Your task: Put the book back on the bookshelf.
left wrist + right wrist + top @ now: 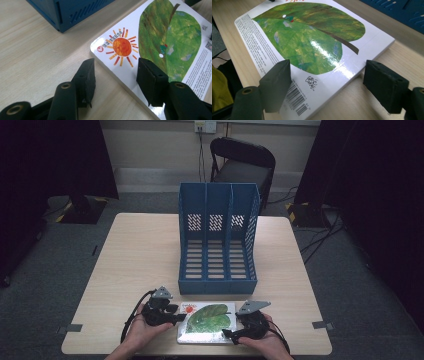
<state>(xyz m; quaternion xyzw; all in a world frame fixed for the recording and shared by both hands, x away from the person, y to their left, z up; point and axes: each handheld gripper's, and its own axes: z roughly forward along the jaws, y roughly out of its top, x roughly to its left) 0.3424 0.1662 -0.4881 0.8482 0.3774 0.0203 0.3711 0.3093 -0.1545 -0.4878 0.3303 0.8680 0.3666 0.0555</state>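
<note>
A: Starting with the largest item, what is the bench (135,255) carrying?

B: A blue three-slot file holder (218,237) is standing upright mid-bench, its open front facing the person; all three compartments are sitting empty.

A: And the book?

B: The picture book (206,322) is lying flat at the near edge, just in front of the holder, long axis running left to right, sun end pointing left.

A: Jaws?

B: The left gripper (176,316) is straddling the book's left edge, partly open, pads not pressing. The right gripper (231,336) is standing wide open around the book's right corner, gripping nothing.
</note>
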